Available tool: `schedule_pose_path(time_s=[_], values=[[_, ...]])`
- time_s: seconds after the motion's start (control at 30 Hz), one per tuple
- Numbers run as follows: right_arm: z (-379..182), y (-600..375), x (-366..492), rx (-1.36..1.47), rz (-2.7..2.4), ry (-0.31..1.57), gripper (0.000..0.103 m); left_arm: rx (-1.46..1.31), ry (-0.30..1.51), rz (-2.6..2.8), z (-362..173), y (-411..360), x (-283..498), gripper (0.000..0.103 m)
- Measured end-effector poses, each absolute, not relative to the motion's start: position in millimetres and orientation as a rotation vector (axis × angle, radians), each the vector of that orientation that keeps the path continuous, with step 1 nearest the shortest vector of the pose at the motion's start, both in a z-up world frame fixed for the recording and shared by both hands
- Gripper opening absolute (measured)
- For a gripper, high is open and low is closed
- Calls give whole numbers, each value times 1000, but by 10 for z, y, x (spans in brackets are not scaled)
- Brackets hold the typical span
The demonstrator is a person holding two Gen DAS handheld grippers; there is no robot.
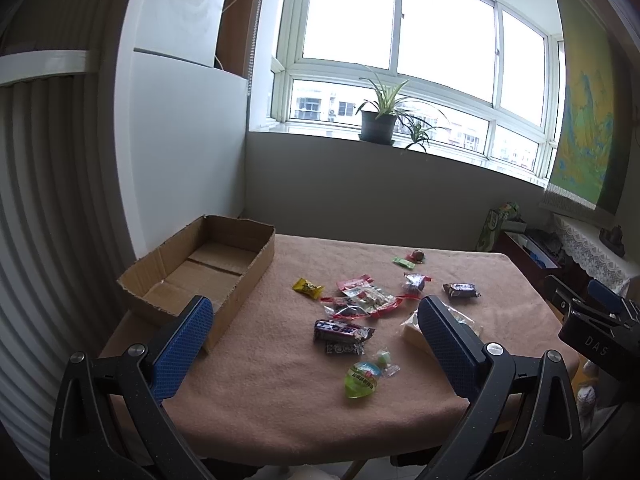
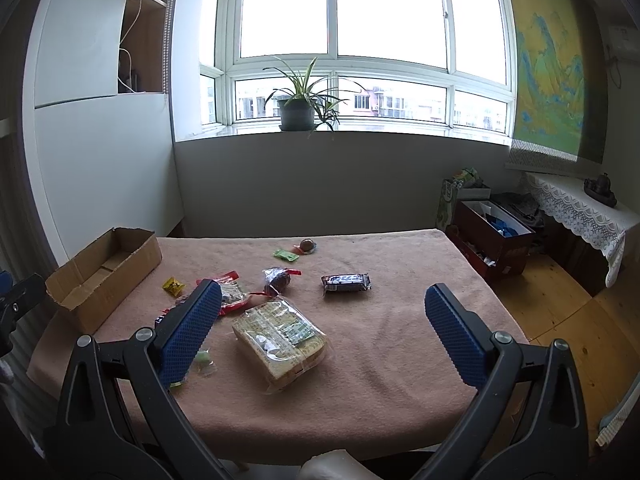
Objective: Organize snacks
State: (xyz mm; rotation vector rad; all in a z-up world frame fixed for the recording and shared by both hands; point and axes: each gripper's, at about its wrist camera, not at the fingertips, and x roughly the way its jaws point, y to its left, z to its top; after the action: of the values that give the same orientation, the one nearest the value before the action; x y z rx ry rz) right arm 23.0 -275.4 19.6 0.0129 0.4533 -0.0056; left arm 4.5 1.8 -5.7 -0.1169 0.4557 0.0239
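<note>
Several wrapped snacks lie scattered on a table under a pink cloth. An open, empty cardboard box stands at the table's left side. A dark purple bar and a green jelly cup lie in front of my left gripper, which is open and empty above the near edge. A large clear pack of biscuits lies between the fingers of my right gripper, also open and empty. A dark chocolate bar lies further back.
A yellow candy, red-and-clear packets, a green wrapper and a round brown sweet also lie on the cloth. A potted plant stands on the windowsill. Boxes sit on the floor at right.
</note>
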Motion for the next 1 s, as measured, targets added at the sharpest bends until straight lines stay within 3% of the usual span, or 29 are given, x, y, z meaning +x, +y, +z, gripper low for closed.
schedule_pose_path(time_s=[1.0], values=[[196,-2742,229,15,-2,459,103,-118,464,16,-56,23,55,102]])
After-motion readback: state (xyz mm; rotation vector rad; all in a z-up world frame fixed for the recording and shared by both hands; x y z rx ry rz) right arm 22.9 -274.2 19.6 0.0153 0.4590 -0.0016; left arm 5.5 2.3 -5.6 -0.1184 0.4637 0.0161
